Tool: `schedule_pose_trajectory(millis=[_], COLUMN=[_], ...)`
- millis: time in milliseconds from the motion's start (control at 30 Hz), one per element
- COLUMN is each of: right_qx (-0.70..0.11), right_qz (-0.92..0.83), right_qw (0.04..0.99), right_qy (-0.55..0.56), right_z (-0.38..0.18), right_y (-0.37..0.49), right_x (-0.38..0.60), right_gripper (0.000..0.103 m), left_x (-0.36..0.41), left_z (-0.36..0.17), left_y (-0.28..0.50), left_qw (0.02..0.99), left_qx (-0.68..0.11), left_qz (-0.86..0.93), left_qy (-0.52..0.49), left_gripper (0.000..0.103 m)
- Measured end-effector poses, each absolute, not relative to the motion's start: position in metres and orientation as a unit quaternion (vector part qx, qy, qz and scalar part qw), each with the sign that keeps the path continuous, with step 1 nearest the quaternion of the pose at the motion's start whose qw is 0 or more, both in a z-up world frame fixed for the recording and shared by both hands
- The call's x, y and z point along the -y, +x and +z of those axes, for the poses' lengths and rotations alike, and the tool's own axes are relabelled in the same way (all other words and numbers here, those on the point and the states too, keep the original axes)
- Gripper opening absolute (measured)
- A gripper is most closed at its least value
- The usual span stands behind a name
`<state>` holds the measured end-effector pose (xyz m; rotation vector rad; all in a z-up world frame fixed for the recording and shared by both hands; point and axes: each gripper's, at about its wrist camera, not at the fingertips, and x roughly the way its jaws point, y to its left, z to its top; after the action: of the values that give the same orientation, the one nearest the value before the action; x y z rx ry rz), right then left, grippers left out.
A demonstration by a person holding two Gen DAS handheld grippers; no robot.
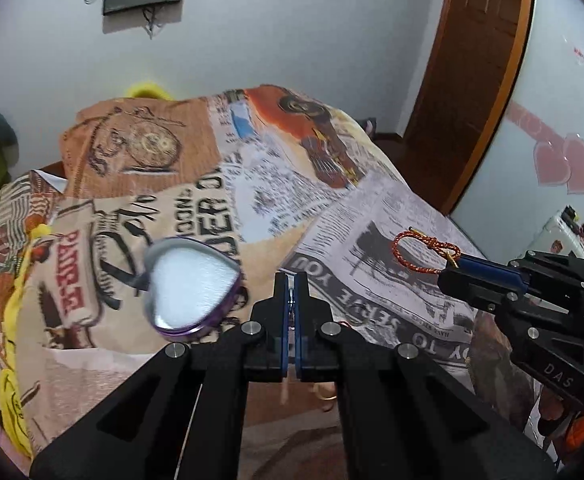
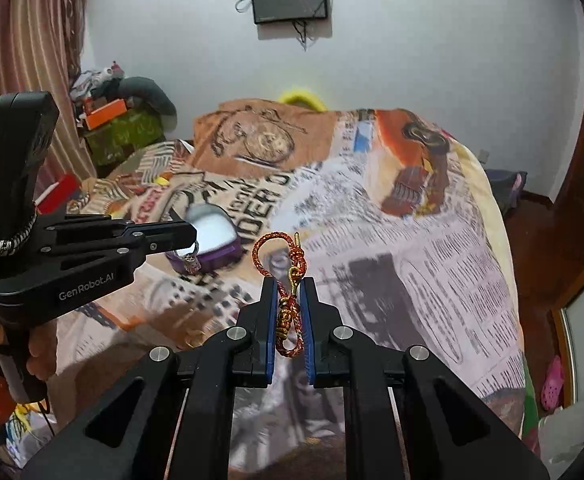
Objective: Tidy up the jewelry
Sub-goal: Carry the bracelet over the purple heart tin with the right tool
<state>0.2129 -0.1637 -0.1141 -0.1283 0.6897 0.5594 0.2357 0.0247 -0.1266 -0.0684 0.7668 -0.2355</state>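
Note:
A purple heart-shaped jewelry box [image 1: 191, 285] with a white lining lies open on the printed blanket; it also shows in the right wrist view [image 2: 211, 240]. My left gripper [image 1: 290, 280] is shut on a small silver ring [image 2: 189, 258], held just right of the box. My right gripper [image 2: 287, 284] is shut on a red-and-gold braided cord bracelet [image 2: 281, 264] with a gold clasp, held above the blanket. The bracelet's loop [image 1: 424, 250] sticks out of the right gripper [image 1: 458, 262] in the left wrist view.
The printed newspaper-pattern blanket [image 2: 412, 240] covers the bed. A gold ring [image 1: 326, 392] lies on the blanket below my left gripper. Clutter and boxes [image 2: 119, 128] stand at the far left. A wooden door frame [image 1: 476, 80] and pink hearts [image 1: 564, 164] are on the right.

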Motion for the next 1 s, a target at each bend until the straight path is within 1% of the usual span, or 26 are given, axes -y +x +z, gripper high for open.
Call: schedule_pose_trajectory(millis=[267, 433, 733, 1000], right_qx=[-0.309, -0.306, -0.333, -0.384], right_qz=[0.291, 0.303, 0.326, 0.345], right_qw=[0.902, 0.899, 0.878, 0.845], right_qy=[-0.074, -0.078, -0.109, -0.139], right_z=[-0.098, -0.098, -0.116, -0.138], right_y=[0.213, 0.222, 0.254, 0.291], right_x=[0.127, 0.104, 0.068, 0.044], right_gripper=[0.01, 0.01, 0.01, 0.01], left_x=[-0.061, -0.079, -0.099, -0.102], left_z=[-0.114, -0.115, -0.136, -0.157], left_y=[0.236, 0.244, 0.267, 0.293], left_qw=[0.93, 0.932, 0.925, 0.913], left_qx=[-0.357, -0.353, -0.37, -0.397], left_qz=[-0.082, -0.066, -0.069, -0.079], left_qy=[-0.041, -0.04, -0.058, -0.051], left_gripper=[0.0, 0.0, 0.0, 0.0])
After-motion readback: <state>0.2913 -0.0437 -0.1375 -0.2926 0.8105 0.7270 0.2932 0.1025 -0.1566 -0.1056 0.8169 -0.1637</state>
